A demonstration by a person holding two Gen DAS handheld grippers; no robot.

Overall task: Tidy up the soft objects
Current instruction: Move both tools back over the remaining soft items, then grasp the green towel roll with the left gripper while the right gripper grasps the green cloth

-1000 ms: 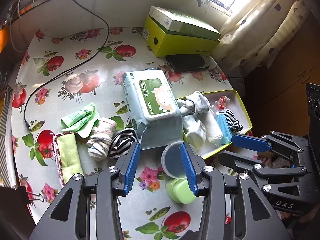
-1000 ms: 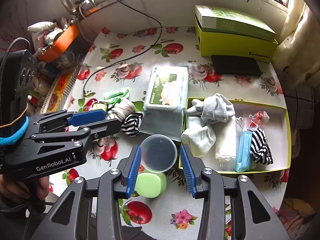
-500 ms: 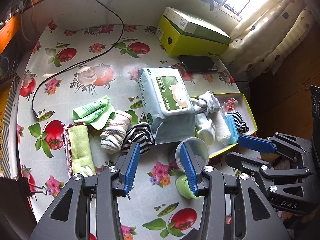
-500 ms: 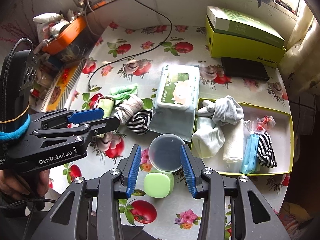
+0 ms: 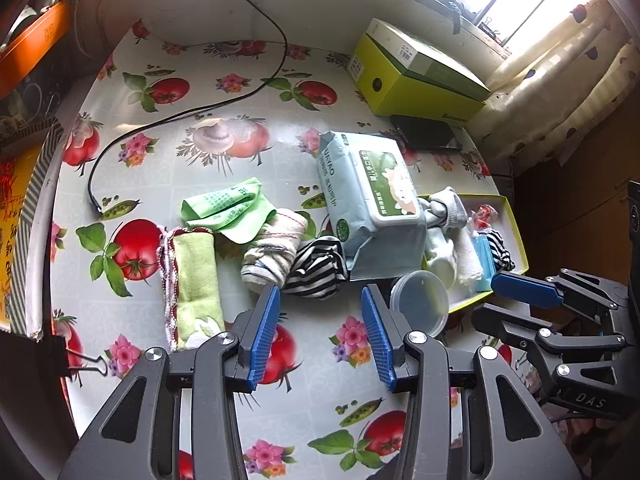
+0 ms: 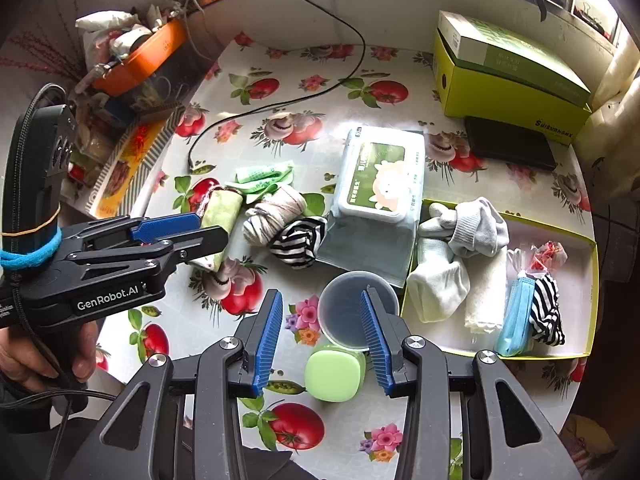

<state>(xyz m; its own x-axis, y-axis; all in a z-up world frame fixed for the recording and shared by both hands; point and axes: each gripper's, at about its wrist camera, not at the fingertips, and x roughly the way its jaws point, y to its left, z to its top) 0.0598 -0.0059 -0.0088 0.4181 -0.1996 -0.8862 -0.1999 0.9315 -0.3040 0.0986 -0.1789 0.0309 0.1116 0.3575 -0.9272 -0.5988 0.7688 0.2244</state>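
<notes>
Now both claws hang wide and empty: left claw (image 5: 320, 332) has slid leftward, facing the striped sock (image 5: 316, 266) beside the wipes pack (image 5: 372, 200), the plastic cup (image 5: 420, 304) now outside its fingers; right claw (image 6: 320, 332) straddles the cup's rim, yellow tray (image 6: 592, 280) alongside holding socks.

My left wrist camera looks down from my near-left, my right wrist camera from my near-right; both face the window and share the wipes pack (image 5: 370, 196) (image 6: 380, 172) mid-table.
</notes>
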